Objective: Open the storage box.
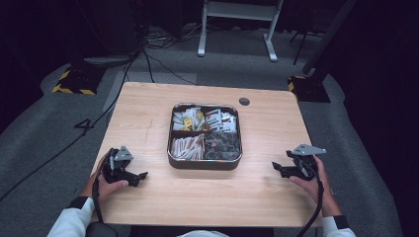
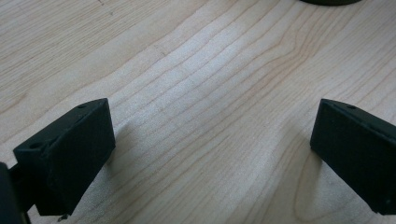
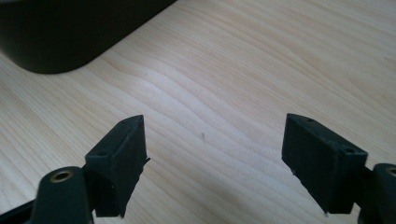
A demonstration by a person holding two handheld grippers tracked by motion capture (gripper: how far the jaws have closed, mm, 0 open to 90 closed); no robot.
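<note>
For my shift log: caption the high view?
Open left gripper and right gripper rest on table flanking the divided tin.

— Where are the hands?

— Low and wide apart, forearms in white sleeves coming in from the near edge. The left hand (image 1: 106, 186) grips the left gripper (image 1: 141, 177), pointing inward to the right.

— And the other?

— The right hand (image 1: 311, 181) holds the right gripper (image 1: 274, 167), aimed inward to the left. Both sets of jaws are spread wide with nothing between them.
</note>
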